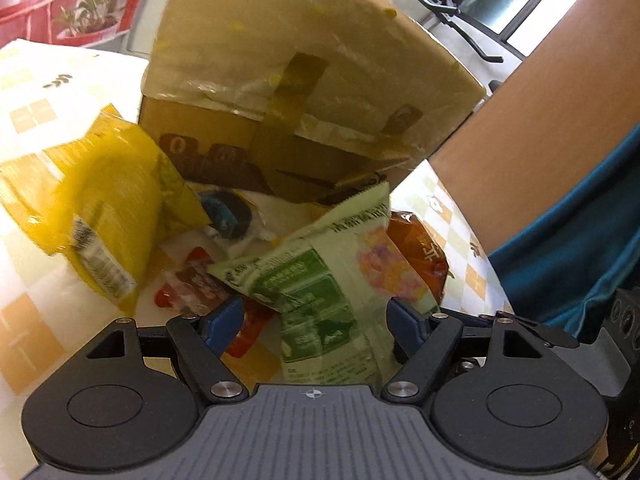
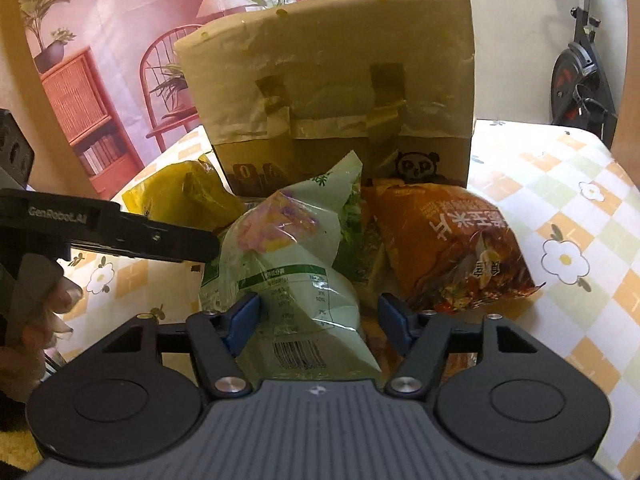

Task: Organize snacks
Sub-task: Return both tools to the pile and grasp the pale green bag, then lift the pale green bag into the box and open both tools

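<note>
Below, each label marks one element of the scene.

Setting: a bench point(image 2: 560, 184) under a checked, flowered cloth, with a taped cardboard box point(image 2: 332, 80) standing at the back and a heap of snack bags in front of it.

Green bag point(image 2: 288, 264): pale green film packet, puffed and creased, lying on top of the heap with its barcode end toward the right camera.

Handling, green bag: judged light, soft and air-filled; the film looks slick and the contents probably crush easily, so a gentle pinch suits it.

Where to hold: the flat crimped seam at either end, or a fold of slack film, rather than the swollen middle.

Right tongs point(image 2: 316, 320): jaws apart, not pressing; the near end of the green bag lies between the blue pads, close against the left one.

Left tongs point(image 1: 316, 328): spread wide over the same green bag point(image 1: 332, 280), the bag's lower part between the pads, no squeeze visible.

Orange bag point(image 2: 448, 248): glossy packet just right of the green one, touching it, resting against the box foot.

Yellow bag point(image 1: 96, 208): crinkled packet left of the heap, near the box corner.

Red packet point(image 1: 188, 284): small, partly buried under the green bag.

Person: a forearm point(image 1: 540, 128) crosses the right of the left view.
</note>
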Demonstrator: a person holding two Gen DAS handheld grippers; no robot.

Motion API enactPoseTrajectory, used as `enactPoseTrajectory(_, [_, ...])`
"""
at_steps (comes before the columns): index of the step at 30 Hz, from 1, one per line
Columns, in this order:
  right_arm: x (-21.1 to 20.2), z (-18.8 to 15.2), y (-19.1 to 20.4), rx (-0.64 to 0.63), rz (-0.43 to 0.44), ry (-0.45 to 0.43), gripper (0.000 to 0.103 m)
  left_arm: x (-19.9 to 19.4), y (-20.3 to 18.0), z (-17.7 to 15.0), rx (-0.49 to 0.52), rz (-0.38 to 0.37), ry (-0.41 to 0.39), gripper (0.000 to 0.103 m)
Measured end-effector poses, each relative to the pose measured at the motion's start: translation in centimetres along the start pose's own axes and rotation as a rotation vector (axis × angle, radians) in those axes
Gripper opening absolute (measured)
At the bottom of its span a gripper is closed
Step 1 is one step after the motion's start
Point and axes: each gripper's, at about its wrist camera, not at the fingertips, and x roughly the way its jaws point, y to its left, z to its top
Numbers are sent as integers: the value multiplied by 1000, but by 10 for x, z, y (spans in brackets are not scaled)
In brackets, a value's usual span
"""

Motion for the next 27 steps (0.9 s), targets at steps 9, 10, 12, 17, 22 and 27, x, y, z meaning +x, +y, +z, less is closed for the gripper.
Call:
enactPoseTrajectory(9, [4, 1, 4, -38, 2, -2, 52, 24, 4, -3, -24, -26, 20, 81])
enactPoseTrajectory(10, [4, 0, 4, -39, 0, -1, 51, 26, 6, -4, -34, -35, 21, 81])
enactPoseTrajectory(12, [6, 0, 2, -34, -1, 0, 50, 32, 7, -5, -50, -73, 35, 77])
enactPoseTrajectory(17, [5, 2, 5, -34, 8, -1, 47, 23, -7, -4, 36, -68, 13, 73])
enactPoseTrajectory(22, [-4, 8, 7, -39, 28, -20, 46, 9, -13, 4, 55, -74, -20, 72])
enactPoseTrajectory(27, [-21, 22, 12, -48, 49, -82, 46, -14, -30, 20, 111, -71, -86, 72])
